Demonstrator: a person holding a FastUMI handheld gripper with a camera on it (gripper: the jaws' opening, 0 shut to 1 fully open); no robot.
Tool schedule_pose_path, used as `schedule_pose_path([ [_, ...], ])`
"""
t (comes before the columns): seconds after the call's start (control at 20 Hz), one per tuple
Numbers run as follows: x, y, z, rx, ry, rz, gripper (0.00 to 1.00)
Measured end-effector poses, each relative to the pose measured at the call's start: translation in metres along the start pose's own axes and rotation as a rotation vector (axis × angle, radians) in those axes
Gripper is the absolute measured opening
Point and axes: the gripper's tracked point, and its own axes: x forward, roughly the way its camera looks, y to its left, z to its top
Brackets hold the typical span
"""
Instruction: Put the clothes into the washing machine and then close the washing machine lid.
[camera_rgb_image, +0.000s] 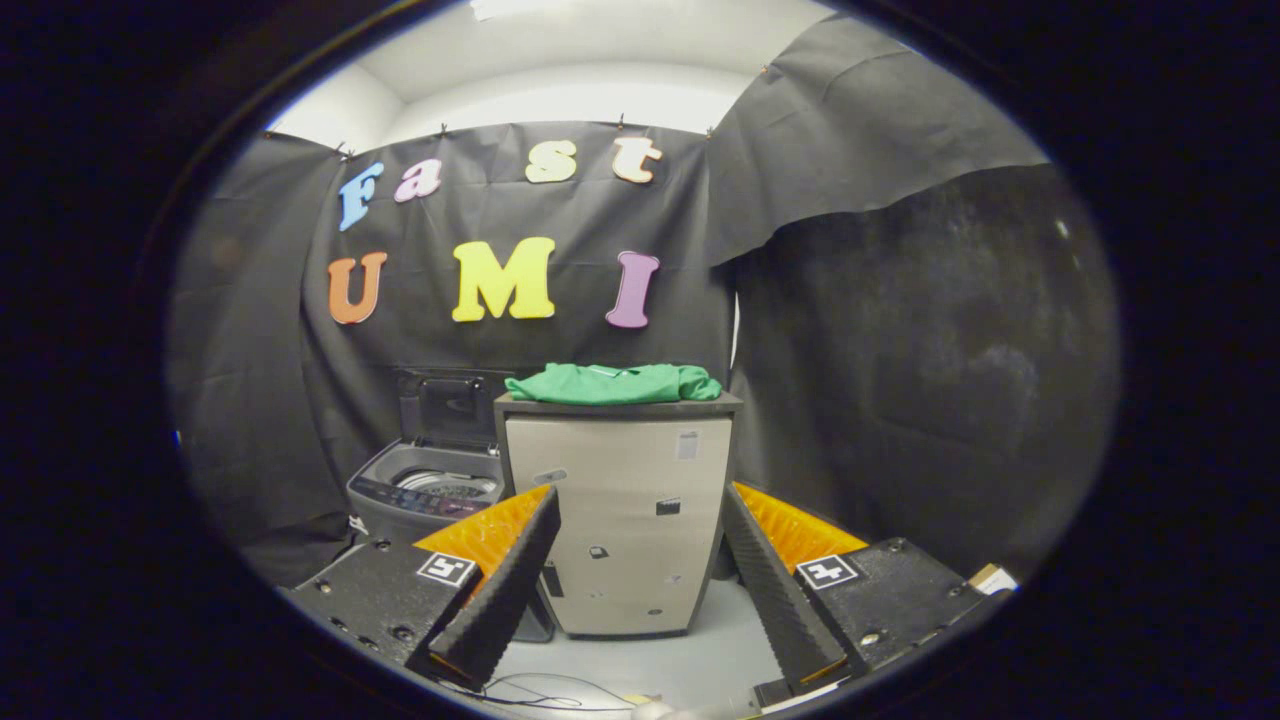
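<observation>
Crumpled green clothes (613, 384), hand-held gripper (640, 520) agape

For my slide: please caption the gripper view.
Open fingers face a cabinet topped with green clothes, beside an open washing machine.

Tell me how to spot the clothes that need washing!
Find the tall silver cabinet standing beyond the open gripper, beside the washing machine. The green clothes lie folded on top of it, the only bright green thing there.
</observation>
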Motion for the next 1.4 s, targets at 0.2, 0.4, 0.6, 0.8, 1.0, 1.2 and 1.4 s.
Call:
schedule_pose_path([
  [0.2, 0.019, 0.009, 0.025, 0.011, -0.004, -0.027, 1.00],
  [0.4, 0.050, 0.016, 0.059, -0.004, -0.009, -0.057, 1.00],
  [0.6, 0.091, 0.020, 0.101, -0.027, -0.024, -0.055, 1.00],
  [0.8, 0.141, 0.028, 0.140, -0.039, -0.034, -0.015, 1.00],
  [1.0, 0.204, 0.031, 0.166, -0.034, -0.004, 0.019, 1.00],
  [1.2, 0.271, 0.030, 0.187, -0.020, 0.027, 0.054, 1.00],
  [1.4, 0.332, 0.033, 0.196, -0.010, 0.071, 0.094, 1.00],
])
